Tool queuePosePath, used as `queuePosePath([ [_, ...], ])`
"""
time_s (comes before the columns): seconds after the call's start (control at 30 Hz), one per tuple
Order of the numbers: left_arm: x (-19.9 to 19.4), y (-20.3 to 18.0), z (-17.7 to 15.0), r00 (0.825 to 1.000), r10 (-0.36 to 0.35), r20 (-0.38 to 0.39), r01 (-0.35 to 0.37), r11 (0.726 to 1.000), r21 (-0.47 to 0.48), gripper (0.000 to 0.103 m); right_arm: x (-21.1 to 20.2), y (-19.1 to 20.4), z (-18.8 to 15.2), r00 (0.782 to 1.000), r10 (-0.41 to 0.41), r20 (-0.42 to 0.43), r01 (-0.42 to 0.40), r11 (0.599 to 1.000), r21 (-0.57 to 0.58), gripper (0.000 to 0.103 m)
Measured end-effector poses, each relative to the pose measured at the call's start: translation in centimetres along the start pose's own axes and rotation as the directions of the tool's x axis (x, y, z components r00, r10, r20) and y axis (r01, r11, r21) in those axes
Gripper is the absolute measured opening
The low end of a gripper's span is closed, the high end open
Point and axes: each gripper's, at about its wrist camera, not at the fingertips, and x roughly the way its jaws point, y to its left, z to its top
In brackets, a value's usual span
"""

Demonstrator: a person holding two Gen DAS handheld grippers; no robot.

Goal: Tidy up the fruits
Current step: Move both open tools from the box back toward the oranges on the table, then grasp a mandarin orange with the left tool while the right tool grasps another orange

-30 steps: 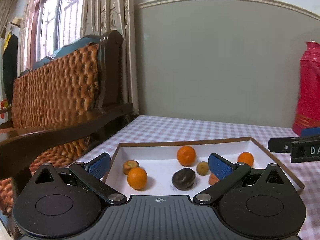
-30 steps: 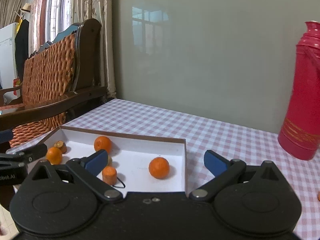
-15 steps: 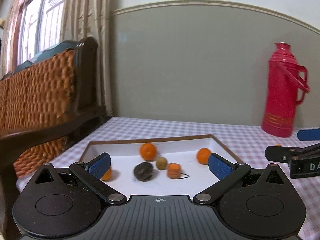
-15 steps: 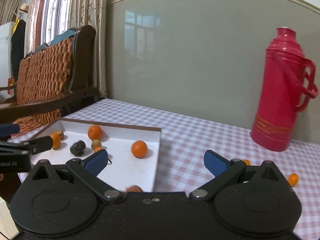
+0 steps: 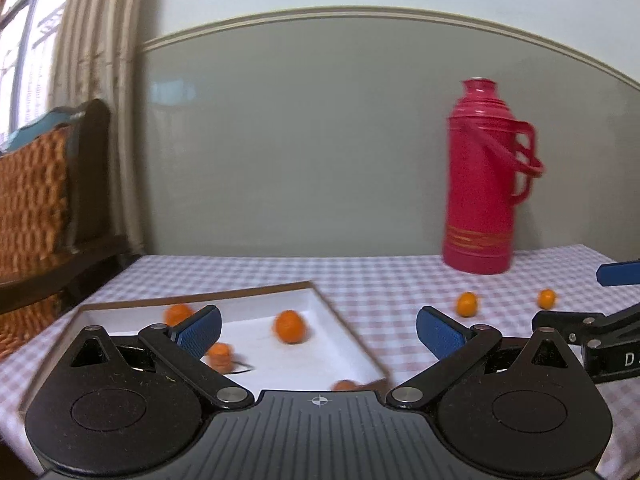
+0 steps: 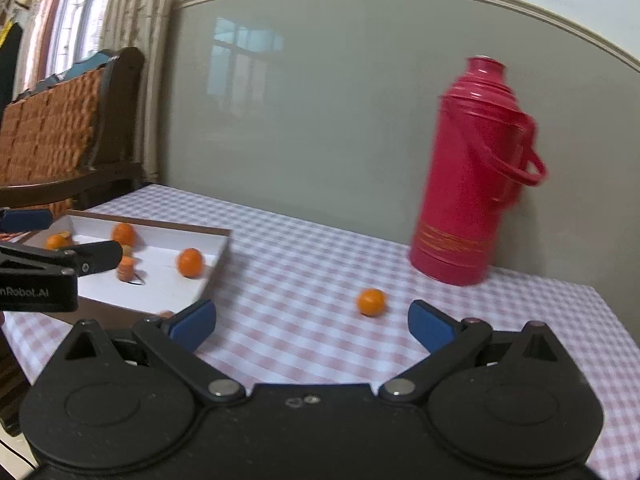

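Orange fruits sit in the white tray [image 5: 344, 344] and two loose ones [image 5: 467, 304] lie on the checked cloth near the red flask [image 6: 472, 184], so the wide-open, empty left gripper [image 5: 318, 330] and right gripper [image 6: 312, 322] might bump a round one and roll it off the table.

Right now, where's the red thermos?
The red thermos stands upright at the back right of the checked tablecloth, against the wall, with a loose orange just in front of it.

Daylight pours from the window [image 6: 76, 40] at left; motion blur smears the red thermos [image 6: 472, 176]; fisheye edges bend.
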Motion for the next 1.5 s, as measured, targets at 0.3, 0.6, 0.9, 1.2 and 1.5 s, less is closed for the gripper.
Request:
queuePosePath([
  [0.3,1.1,-5.2,-0.1,0.995,-0.102,0.003,0.102,0.994,0.029,0.103,-1.5,-5.0,-2.5,0.994,-0.107,-0.022,0.108,0.993,0.042,0.097],
  [0.6,3.9,-10.0,0.5,0.993,-0.121,0.003,0.121,0.989,0.084,0.102,-0.1,-9.0,-3.1,0.981,-0.192,-0.021,0.193,0.978,0.072,0.091],
  [0.9,10.0,-12.9,0.5,0.988,-0.129,-0.087,0.136,0.987,0.086,0.086,5.5,-12.6,-3.3,0.976,-0.194,-0.1,0.205,0.971,0.12,0.072],
  [1.2,15.8,-15.7,-0.1,0.974,-0.145,-0.174,0.16,0.984,0.074,0.08,10.3,-14.2,-3.1,0.973,-0.175,-0.152,0.193,0.975,0.111,0.063],
  [1.5,19.6,-17.5,0.1,0.961,-0.148,-0.235,0.167,0.984,0.065,0.074,14.3,-16.5,-2.5,0.967,-0.141,-0.211,0.172,0.975,0.138,0.048],
])
